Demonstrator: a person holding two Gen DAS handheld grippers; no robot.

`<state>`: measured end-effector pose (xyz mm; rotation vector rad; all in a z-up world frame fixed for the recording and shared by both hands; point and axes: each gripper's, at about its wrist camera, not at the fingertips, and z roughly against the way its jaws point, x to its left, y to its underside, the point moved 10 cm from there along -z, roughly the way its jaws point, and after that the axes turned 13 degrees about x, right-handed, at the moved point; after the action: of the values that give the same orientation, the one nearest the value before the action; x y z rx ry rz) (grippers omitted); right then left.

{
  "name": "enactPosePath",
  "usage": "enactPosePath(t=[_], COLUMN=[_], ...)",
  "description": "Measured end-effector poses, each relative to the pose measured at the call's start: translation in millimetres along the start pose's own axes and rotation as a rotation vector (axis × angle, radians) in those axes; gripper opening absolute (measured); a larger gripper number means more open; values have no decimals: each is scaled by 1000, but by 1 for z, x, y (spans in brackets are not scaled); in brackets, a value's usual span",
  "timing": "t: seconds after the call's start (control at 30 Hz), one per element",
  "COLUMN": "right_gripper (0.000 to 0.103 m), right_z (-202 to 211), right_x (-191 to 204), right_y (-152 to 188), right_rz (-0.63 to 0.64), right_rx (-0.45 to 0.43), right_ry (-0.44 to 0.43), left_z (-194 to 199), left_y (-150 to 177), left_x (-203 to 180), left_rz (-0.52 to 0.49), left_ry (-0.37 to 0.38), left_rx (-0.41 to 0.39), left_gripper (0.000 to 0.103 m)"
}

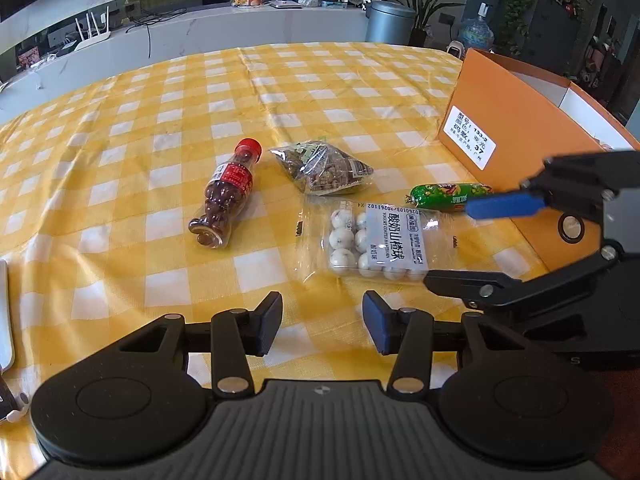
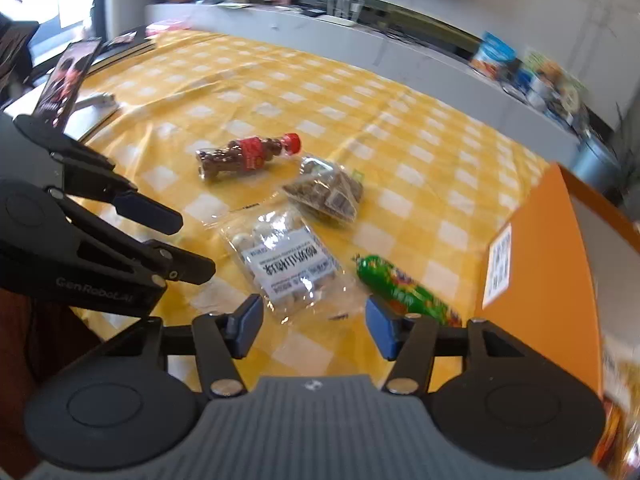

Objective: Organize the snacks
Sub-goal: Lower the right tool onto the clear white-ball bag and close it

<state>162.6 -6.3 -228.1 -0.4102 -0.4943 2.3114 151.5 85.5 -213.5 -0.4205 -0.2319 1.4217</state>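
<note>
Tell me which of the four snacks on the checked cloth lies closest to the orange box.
The green sausage-shaped pack, lying right beside the orange cardboard box. The white-ball packet, brown bag and red-capped bottle lie farther away.

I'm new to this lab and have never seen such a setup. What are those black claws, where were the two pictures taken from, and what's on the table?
Those are two handheld grippers; a person holds one in each hand. Each picture comes from a camera on one gripper looking along its fingers. The left gripper and right gripper are both open, holding nothing. On the yellow checked tablecloth lie a red-capped plastic bottle of brown balls, a clear bag of brown snacks, a clear pack of white balls and a green-wrapped sausage, beside an open orange cardboard box.
</note>
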Motion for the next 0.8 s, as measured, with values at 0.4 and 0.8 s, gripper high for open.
enactPosePath(t=[0.4,0.8], right_gripper=[67,68], right_z=[-21,-39], right_x=[12,13], right_y=[-31,-34], right_rz=[267,222], right_rx=[55,129], right_ry=[-137,-177], left_z=[0,-3], left_y=[-2,0], left_x=[13,19], left_rz=[33,35], left_ry=[-16,-10], left_rx=[31,39], left_gripper=[55,56])
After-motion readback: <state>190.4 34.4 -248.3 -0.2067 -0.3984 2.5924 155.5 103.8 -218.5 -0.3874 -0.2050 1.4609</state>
